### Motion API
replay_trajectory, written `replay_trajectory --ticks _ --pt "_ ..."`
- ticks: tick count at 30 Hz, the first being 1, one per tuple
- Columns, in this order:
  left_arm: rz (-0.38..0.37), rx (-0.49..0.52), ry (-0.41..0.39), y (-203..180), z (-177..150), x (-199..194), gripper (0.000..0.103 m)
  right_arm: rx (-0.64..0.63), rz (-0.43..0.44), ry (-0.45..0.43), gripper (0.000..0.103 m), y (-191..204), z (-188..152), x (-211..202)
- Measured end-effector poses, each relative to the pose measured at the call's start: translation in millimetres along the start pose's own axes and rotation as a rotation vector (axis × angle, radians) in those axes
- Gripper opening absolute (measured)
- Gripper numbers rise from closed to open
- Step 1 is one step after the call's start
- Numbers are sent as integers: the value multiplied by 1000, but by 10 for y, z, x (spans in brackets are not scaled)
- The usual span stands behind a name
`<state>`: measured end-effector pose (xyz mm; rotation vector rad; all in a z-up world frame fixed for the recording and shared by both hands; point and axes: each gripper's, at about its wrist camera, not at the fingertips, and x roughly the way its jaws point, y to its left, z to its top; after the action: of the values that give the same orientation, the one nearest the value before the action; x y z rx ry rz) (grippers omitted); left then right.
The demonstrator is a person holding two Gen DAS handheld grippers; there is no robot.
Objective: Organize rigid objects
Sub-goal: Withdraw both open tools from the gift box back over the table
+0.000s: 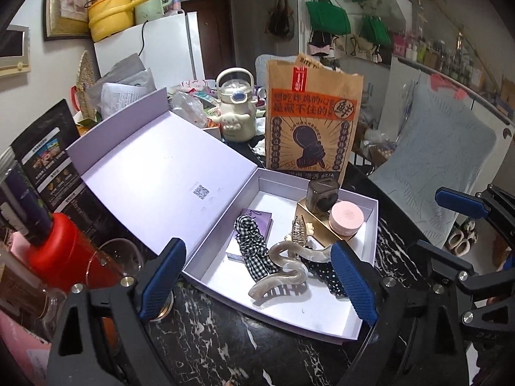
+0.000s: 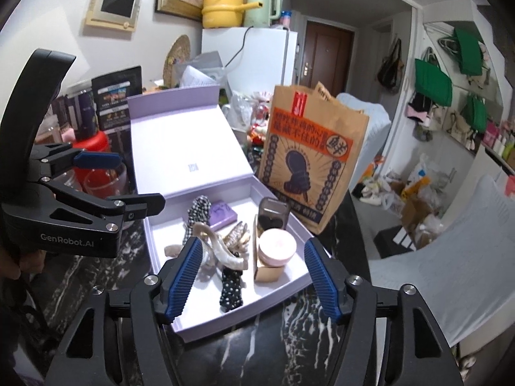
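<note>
Two grippers hovered empty over a lavender box (image 1: pixel 370 222) on our dark marble table (image 1: pixel 225 347).

From the left wrist, we saw the left gripper (image 1: pixel 257 281) spread wide, its blue pads gripping nothing. Inside the box, nearest its front wall, lay a beige wavy hair claw (image 1: pixel 283 270). Beside it were a checked scrunchie (image 1: pixel 251 244) and a dotted scrunchie (image 1: pixel 325 271). Toward the box's back wall sat a purple case (image 1: pixel 259 220), a smoky cube bottle (image 1: pixel 322 197) and a pink round jar (image 1: pixel 347 218).

From the right wrist, we saw the right gripper (image 2: pixel 252 276) also parted and empty, above the box's front edge. The left gripper appeared off to the box's left.

We judged the claw light, stiff and rather slick, best taken across its narrow spine. The jar looked smooth and better pinched at its sides.
</note>
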<state>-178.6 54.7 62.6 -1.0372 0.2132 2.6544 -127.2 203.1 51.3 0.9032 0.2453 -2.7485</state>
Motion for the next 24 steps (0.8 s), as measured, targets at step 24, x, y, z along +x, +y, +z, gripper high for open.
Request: replay_trajectory --ticks 24 --pt "121 -69 -35 1 -542 -708 93 112 -68 -54 99 146 -245 -589"
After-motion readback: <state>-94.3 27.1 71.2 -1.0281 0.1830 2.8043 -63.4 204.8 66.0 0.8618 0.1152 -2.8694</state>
